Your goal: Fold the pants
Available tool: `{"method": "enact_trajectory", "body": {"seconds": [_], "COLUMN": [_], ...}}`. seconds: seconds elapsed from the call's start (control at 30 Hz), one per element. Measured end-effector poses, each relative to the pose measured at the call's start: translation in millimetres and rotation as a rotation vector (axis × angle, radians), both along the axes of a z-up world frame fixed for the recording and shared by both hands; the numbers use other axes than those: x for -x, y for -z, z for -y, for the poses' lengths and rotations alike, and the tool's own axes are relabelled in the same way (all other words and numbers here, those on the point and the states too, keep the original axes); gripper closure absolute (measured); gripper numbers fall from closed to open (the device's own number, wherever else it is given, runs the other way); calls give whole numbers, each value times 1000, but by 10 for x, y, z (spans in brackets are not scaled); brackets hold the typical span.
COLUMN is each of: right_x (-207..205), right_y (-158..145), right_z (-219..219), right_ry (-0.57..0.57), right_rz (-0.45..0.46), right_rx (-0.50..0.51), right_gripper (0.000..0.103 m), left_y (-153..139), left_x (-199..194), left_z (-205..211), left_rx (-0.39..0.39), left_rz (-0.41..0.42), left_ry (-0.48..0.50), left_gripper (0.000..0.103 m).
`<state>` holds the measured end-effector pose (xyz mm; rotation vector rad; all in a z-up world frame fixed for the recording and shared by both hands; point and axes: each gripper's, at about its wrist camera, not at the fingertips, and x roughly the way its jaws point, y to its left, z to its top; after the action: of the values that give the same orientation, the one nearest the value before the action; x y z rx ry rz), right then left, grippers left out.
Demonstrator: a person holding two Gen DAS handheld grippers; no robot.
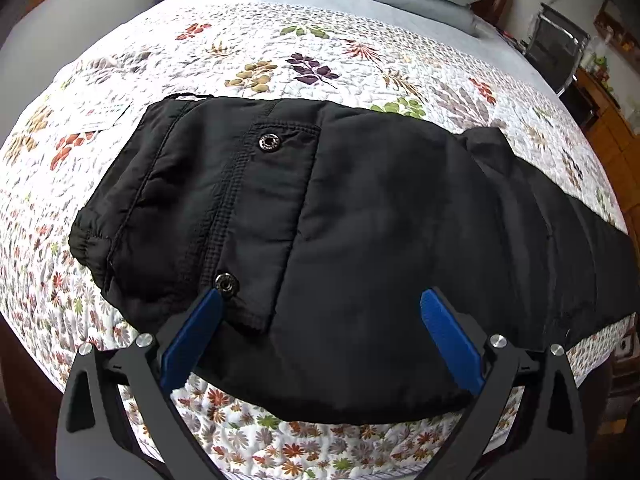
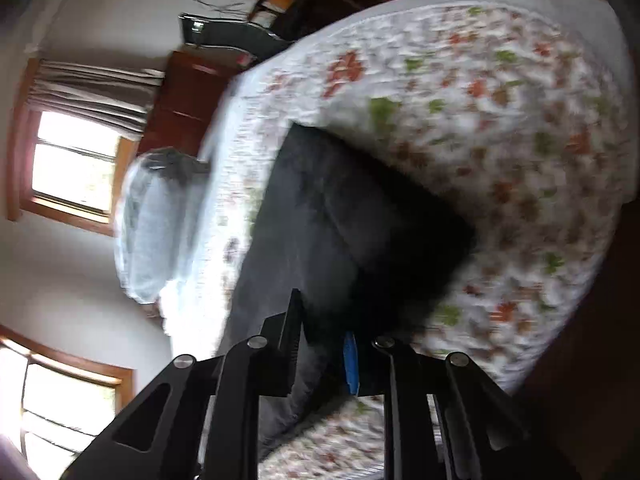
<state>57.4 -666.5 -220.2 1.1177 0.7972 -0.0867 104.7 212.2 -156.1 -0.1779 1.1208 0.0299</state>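
The left tool (image 1: 320,300) tilts steeply down, spread wide over the black pants (image 1: 360,220) on the bed (image 1: 280,52), while the right tool (image 2: 324,344), angled lower, pinches their fabric.

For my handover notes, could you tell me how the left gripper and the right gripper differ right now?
The left gripper has its jaws spread wide above the pants, gripping nothing; the right gripper has its jaws nearly together, pinching dark pants fabric. The left wrist view is sharp, the right wrist view blurred. Both have blue pads and black frames, over the same flowered quilt.
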Motion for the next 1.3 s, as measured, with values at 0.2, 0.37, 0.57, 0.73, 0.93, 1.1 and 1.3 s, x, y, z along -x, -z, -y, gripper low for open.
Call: {"method": "enact_trajectory", "body": {"seconds": [0.2,0.37,0.57,0.73,0.93,1.1,1.3], "right_x": [184,580,811,752,590,465,363], "right_y": [100,-60,-29,130,256,294,243], "right_z": [27,75,243,211,159,155,108], "right_ry": [13,82,165,170,164,163,141], "right_rz": [28,56,48,52,55,41,63], "right_rx": [-19,32,-7,-68,-94,-95,-83], "right_gripper": [84,42,25,25,25,24,24], "left_y": [15,-66,-195,-259,-292,-208,-135], "left_x": [8,98,303,397,370,344,326], "left_z": [54,1,-188,-209,-127,-172,-171], "left_rx": [-33,10,128,153,51,70,53], "left_rz": [5,25,120,165,156,129,114], "left_ry": [6,-34,-151,-180,-132,-139,-138], "left_gripper": [4,3,3,4,3,3,3]}}
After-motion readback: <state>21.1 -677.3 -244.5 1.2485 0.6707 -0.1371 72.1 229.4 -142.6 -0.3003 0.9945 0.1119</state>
